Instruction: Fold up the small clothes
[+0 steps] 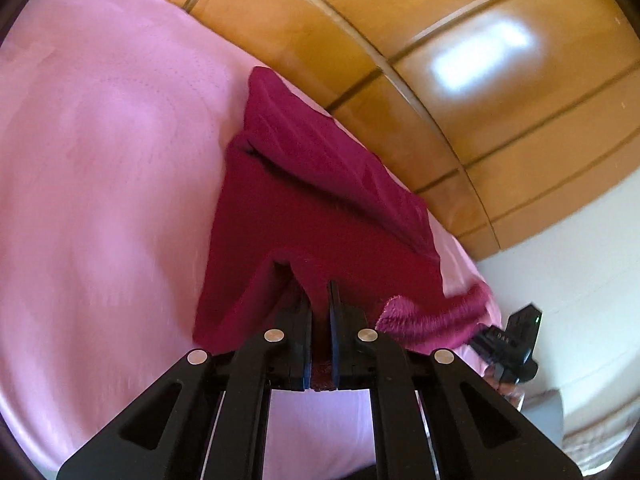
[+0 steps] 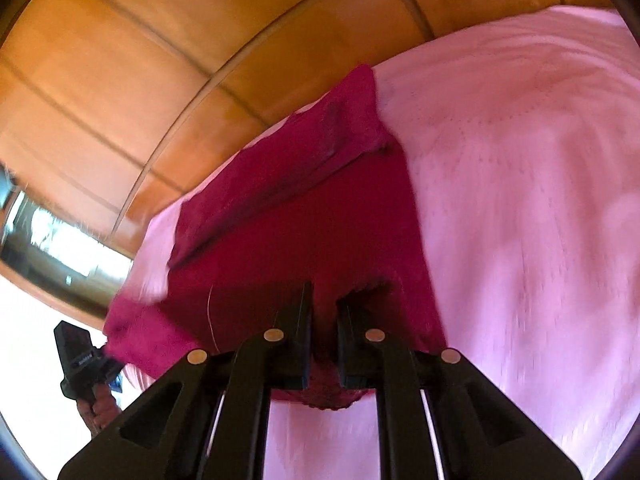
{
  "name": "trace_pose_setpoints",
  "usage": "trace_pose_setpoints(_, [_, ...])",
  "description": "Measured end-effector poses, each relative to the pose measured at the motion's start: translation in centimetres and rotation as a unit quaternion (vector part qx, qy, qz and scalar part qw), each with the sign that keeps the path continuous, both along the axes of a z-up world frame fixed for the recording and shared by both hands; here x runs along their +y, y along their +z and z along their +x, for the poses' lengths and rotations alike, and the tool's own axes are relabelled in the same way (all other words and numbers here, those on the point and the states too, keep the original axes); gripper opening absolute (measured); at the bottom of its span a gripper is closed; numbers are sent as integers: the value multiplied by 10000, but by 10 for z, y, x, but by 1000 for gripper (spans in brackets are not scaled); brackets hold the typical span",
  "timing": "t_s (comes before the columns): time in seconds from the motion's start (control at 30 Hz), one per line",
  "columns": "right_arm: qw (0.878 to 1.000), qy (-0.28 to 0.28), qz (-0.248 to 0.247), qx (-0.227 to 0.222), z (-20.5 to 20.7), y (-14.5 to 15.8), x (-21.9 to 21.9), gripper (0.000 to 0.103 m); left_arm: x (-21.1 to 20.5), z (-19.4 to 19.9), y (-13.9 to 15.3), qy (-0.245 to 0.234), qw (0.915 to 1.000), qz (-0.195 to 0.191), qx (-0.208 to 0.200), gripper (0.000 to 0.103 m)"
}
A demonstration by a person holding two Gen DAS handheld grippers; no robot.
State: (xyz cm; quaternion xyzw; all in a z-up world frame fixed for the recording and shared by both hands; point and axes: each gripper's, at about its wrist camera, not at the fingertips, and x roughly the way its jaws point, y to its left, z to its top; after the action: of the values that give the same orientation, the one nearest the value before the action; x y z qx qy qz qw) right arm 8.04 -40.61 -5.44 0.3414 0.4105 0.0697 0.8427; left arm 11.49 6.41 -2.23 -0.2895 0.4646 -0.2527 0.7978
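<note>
While left gripper (image 1: 320,300) and right gripper (image 2: 325,300) each pinch near hem of magenta garment (image 1: 312,200), jaws clenched on cloth; left view alone shows white wall (image 1: 560,240), right view alone bright window (image 2: 52,236); garment lies on pink bedsheet (image 1: 100,160) close to bed edge beside wooden panels (image 1: 400,40); open sheet on far side; far part folded over, fabric fuzzy.

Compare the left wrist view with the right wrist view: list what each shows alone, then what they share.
Left wrist only: the left gripper clamping cloth, the white wall.
Right wrist only: the right gripper clamping cloth, a bright glass pane.
Shared: the dark magenta knitted garment, the pink bedsheet, the wooden panelling.
</note>
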Motion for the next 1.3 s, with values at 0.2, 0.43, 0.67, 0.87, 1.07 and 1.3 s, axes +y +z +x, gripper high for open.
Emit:
trace_pose_setpoints(0.2, [9998,-190,99,11,23,-5,-18,10,0,50,-8,282,9992,-149,244,5])
trace_pose_setpoints(0.43, [9959,-583,535,-444,21,6,-46,78,33,68,-13,1153,9923,-296,344,60])
trace_pose_setpoints(0.67, [9972,-583,245,-400,-29,3,-62,75,49,18,-28,591,9982,-37,75,60])
trace_pose_setpoints(0.87, [9989,-214,-422,9,-37,-22,-28,41,20,-8,-40,72,9986,506,-135,51])
trace_pose_setpoints(1.07, [9980,-309,-539,-99,-36,-13,-20,18,-1,-12,-30,-108,9960,831,-304,15])
trace_pose_setpoints(1.3, [9980,-189,-513,-305,-68,8,-12,16,7,-37,-20,-149,9959,786,-428,13])
